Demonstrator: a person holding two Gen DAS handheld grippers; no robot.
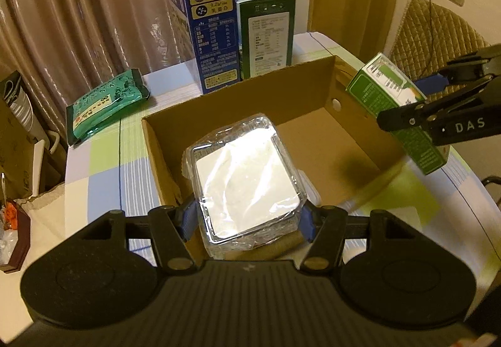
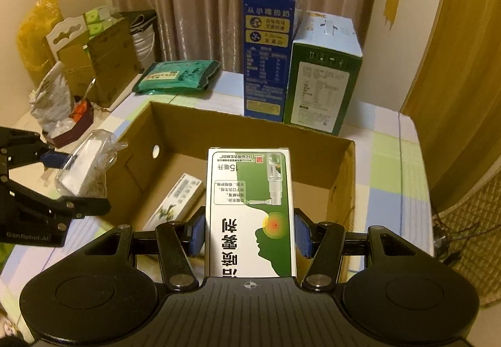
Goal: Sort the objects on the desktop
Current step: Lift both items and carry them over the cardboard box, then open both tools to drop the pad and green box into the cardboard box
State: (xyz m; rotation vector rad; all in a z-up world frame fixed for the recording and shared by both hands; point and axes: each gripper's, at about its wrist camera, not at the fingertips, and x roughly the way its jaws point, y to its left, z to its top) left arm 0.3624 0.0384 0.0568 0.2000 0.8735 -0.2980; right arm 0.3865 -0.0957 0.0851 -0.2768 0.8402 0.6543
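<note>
The left gripper [image 1: 247,218] has its blue pads clamped on either side of a clear plastic-wrapped pack [image 1: 247,187] with a white, glossy face, held above the near edge of an open cardboard box [image 1: 238,103]. The right gripper [image 2: 249,237] is closed on a green and white medicine carton [image 2: 250,212] (its print reads upside down in the right wrist view), also held over the box's near edge. Inside the box, on the floor toward its left side, lies a small white carton [image 2: 178,203]. The box sits on a table covered with a checked cloth [image 1: 106,178] in pale blue, green and white. Behind the box stand a tall blue milk carton [image 1: 203,28] and, touching its right side, a green carton [image 1: 266,31]. Left of them lies a teal packet [image 1: 106,103]. Brown curtains [image 1: 78,9] hang behind.
</note>
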